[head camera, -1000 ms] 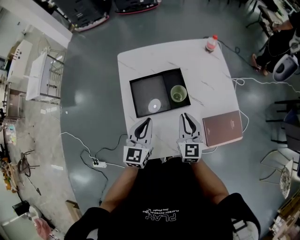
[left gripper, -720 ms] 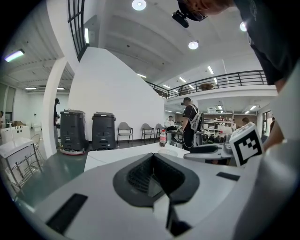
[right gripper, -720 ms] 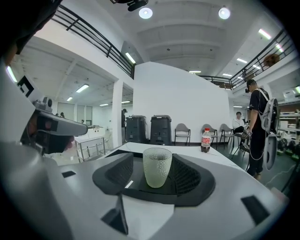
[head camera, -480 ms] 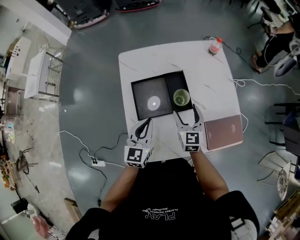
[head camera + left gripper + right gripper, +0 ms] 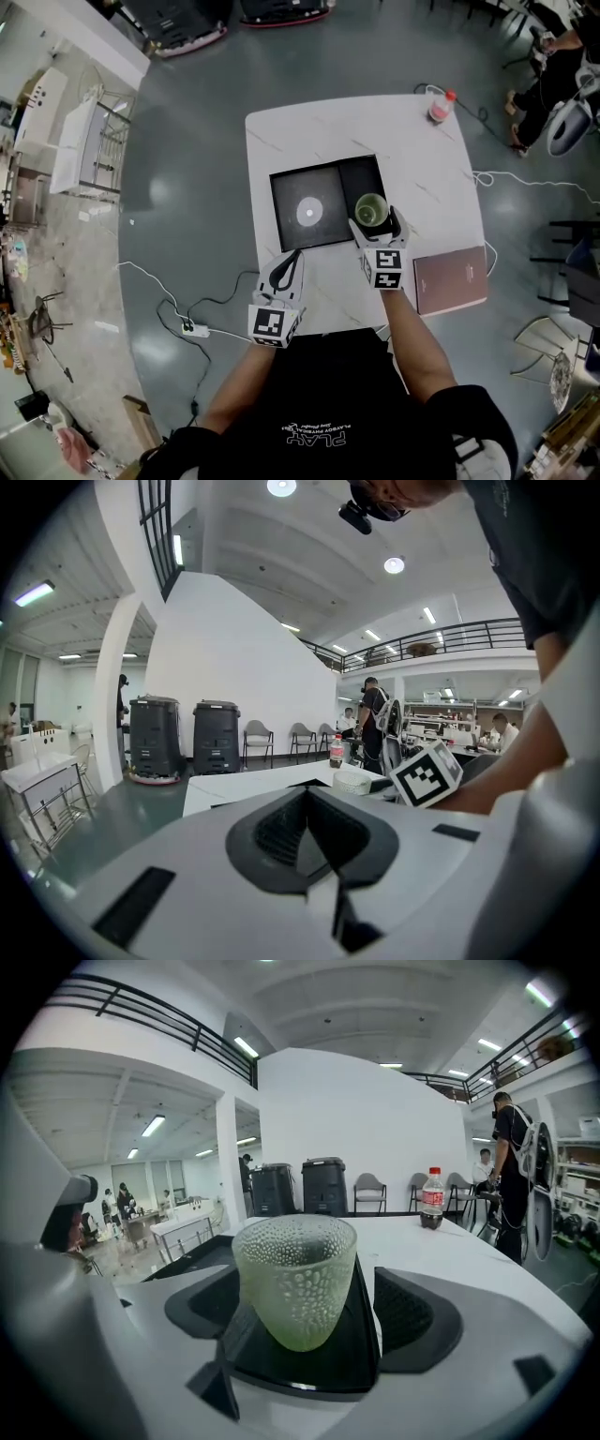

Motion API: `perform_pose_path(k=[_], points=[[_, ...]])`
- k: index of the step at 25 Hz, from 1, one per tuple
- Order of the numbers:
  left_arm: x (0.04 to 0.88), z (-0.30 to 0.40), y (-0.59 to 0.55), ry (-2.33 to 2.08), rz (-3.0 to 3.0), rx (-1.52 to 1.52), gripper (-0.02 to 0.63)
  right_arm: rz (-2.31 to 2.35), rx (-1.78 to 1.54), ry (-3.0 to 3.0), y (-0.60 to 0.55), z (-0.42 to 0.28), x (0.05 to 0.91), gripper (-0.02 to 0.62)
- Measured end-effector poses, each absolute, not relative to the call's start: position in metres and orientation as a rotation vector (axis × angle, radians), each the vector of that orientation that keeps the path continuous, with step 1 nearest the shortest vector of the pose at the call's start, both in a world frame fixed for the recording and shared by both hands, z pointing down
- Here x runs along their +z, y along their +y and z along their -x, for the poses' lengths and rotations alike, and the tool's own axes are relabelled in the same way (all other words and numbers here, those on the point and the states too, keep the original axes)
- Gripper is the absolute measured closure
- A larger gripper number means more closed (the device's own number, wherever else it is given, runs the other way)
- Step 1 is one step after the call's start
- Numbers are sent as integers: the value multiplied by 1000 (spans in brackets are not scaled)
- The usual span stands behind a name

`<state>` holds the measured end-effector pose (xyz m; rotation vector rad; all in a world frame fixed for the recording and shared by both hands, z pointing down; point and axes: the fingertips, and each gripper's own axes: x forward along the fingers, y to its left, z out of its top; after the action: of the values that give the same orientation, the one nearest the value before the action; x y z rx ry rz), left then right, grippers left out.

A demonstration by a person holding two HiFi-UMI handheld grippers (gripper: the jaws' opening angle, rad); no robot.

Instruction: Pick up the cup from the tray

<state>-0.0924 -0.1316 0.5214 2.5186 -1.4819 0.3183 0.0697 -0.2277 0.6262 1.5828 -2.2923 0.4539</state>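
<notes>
The dimpled green cup (image 5: 371,209) (image 5: 295,1279) is standing upright in the black tray's (image 5: 274,212) right compartment, between the right gripper's (image 5: 375,226) (image 5: 309,1335) jaws, which are opening on either side. The left gripper (image 5: 292,265) (image 5: 314,829) is hovering over the white table's (image 5: 431,169) near edge, jaws pressed together.

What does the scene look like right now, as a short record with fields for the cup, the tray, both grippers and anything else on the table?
cup: pale green, dimpled, upright, in the tray's smaller compartment
tray: black, two compartments, on the white table
right gripper: fingers opening, one on each side of the cup, not pressing on it
left gripper: fingers together, empty, over the table short of the tray
other items: red-capped bottle at the far corner; pink book to the right of the right gripper
task status: cup not lifted yet
</notes>
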Motion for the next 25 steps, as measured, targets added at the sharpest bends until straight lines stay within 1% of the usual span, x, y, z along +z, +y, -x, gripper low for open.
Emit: perform_pose_path(k=[10, 11, 12, 13, 15, 21, 25], points=[[522, 97, -127, -1486, -2566, 366, 598, -1515, 433, -2283, -241, -66, 629, 176], [522, 97, -127, -1484, -2566, 368, 598, -1508, 428, -2282, -240, -66, 629, 181], [523, 97, -127, -1483, -2565, 369, 598, -1504, 421, -2284, -240, -66, 628, 206], [524, 97, -127, -1482, -2564, 370, 598, -1501, 417, -2286, -240, -67, 628, 215], [525, 98, -127, -1480, -2564, 373, 598, -1500, 412, -2286, -239, -68, 628, 217], [523, 95, -125, -1469, -2570, 370, 598, -1555, 359, -2317, -236, -72, 603, 218], [521, 91, -123, -1447, -2589, 360, 598, -1597, 382, -2318, -230, -75, 588, 218]])
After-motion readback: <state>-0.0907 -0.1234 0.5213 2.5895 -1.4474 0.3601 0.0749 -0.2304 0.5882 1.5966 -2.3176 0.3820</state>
